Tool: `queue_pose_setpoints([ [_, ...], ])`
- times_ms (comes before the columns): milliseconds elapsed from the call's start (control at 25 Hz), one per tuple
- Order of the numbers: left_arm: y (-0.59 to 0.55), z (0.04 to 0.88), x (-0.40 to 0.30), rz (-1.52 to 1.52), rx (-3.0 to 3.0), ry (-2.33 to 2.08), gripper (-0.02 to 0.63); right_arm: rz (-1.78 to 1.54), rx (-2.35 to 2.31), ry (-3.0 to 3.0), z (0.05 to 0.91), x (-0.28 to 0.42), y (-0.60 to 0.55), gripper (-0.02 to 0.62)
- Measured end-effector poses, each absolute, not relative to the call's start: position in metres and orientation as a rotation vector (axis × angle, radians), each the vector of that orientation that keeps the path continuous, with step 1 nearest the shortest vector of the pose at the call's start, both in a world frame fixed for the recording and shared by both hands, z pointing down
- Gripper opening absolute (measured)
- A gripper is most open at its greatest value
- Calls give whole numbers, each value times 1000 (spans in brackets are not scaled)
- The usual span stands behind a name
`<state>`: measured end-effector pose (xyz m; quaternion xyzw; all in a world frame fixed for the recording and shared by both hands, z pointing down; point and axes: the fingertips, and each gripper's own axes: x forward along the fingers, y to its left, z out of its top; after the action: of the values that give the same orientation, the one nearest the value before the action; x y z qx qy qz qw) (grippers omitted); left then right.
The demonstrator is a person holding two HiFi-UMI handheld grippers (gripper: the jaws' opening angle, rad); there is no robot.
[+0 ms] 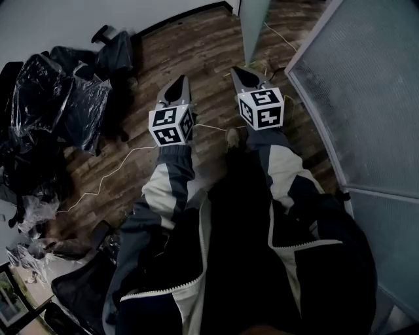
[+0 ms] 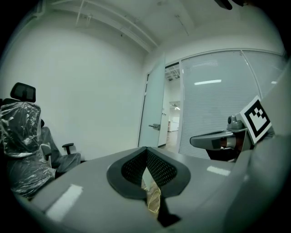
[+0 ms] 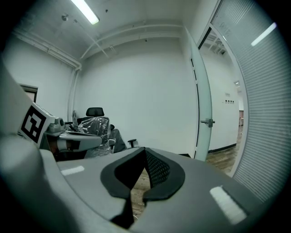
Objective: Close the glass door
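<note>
Jaws of left gripper [image 1: 178, 84] and right gripper [image 1: 243, 75] closed, holding nothing. Could slip along the smooth glass door [image 3: 202, 91] if pushed at a slant.

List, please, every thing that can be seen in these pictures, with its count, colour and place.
glass door: one, pale frosted, standing open ahead
door handle: one, metal, on the door
glass wall: one, frosted grey, on the right
chairs: several, black, some wrapped in clear plastic, by the white wall on the left
cable: one, pale, lying across the floor
floor: one, brown wood
ceiling light: one, white, overhead
sleeves: two, grey and cream, the person's arms
left gripper: one, grey with a black-and-white cube, jaws together, empty
right gripper: one, same colours, jaws together, empty
</note>
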<state>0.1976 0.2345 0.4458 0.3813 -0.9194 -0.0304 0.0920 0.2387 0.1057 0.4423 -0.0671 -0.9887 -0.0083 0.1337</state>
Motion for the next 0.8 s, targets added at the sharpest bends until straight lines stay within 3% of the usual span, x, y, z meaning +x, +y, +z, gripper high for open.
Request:
queue_pose_setpoints([
  [480, 131, 451, 8, -34, 1105, -2721, 5, -30, -288, -2870, 440, 21, 13, 5],
  [800, 59, 445, -76, 27, 1124, -2745, 5, -38, -295, -2874, 443, -61, -55, 5],
])
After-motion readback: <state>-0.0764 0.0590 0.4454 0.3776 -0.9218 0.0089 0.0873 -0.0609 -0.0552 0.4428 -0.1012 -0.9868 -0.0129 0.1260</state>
